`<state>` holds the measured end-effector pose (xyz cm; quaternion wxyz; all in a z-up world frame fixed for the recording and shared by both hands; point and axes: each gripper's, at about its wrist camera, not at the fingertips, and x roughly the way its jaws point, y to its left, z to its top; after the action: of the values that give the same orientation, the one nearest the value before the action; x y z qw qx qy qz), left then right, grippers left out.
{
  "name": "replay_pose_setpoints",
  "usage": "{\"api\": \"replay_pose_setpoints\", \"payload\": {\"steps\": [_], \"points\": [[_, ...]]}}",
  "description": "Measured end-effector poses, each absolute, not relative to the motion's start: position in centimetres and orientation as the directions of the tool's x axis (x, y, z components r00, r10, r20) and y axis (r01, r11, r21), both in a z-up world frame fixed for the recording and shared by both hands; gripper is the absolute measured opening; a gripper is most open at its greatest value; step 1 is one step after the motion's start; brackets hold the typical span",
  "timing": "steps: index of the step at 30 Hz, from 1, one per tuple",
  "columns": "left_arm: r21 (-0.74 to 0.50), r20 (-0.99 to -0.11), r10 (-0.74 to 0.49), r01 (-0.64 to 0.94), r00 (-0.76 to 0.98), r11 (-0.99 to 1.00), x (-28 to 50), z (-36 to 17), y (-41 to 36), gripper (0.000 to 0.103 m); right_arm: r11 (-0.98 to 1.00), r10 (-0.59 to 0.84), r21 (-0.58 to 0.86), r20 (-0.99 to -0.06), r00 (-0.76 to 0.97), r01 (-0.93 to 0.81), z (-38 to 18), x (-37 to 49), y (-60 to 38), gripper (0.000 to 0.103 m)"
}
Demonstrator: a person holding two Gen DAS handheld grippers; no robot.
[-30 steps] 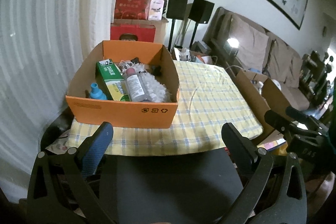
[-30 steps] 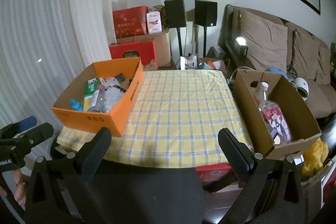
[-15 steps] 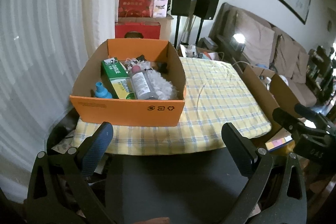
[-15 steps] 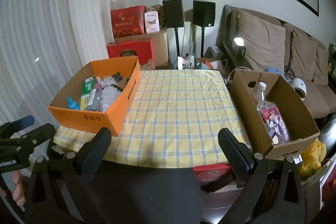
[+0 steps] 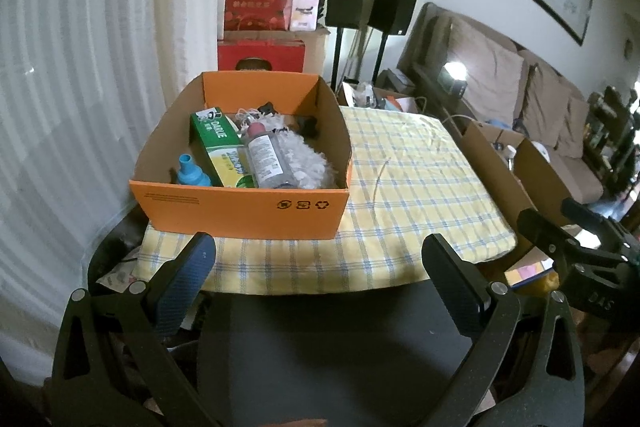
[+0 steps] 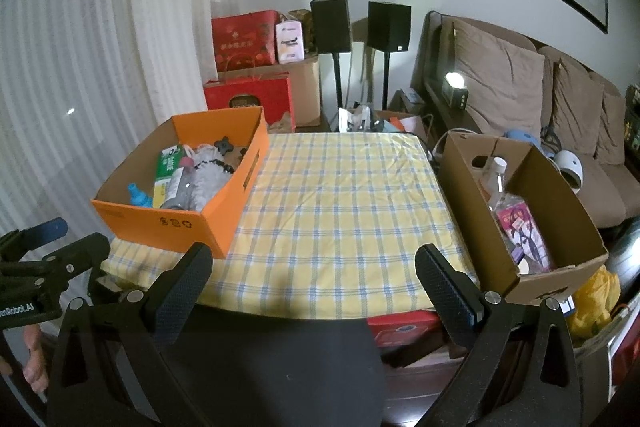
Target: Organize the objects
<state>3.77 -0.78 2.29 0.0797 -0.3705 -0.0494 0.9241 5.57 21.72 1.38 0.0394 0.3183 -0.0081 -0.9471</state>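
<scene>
An orange cardboard box (image 5: 240, 211) (image 6: 176, 223) stands on the left of a table with a yellow checked cloth (image 6: 344, 211). It holds a green carton (image 5: 220, 151), a clear bottle (image 5: 266, 159), a blue-capped item (image 5: 190, 173) and a white fluffy duster (image 5: 304, 159). A brown cardboard box (image 6: 476, 211) at the table's right edge holds a clear bottle (image 6: 496, 179) and a pink packet (image 6: 520, 227). My left gripper (image 5: 320, 263) hangs open before the orange box. My right gripper (image 6: 314, 267) is open before the table's near edge. Both are empty.
A dark chair back (image 6: 280, 367) lies just below both grippers. Behind the table stand red gift boxes (image 6: 244, 39), two black speakers on stands (image 6: 360, 27) and a brown sofa (image 6: 540, 99). A white curtain (image 6: 80, 67) fills the left.
The left wrist view has shifted, so the orange box sits further right and closer in it. The right wrist view has barely moved. Both grippers stay open.
</scene>
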Motion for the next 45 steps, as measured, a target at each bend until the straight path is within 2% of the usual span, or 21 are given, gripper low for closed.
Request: {"api": "replay_pose_setpoints", "payload": {"steps": [45], "points": [[-0.106, -0.68, 0.141, -0.093, -0.72, -0.99, 3.82, 2.24, -0.53, 0.103, -0.997, -0.083, 0.041, -0.603, -0.793, 0.072, 1.49, 5.61, 21.38, 0.103]]}}
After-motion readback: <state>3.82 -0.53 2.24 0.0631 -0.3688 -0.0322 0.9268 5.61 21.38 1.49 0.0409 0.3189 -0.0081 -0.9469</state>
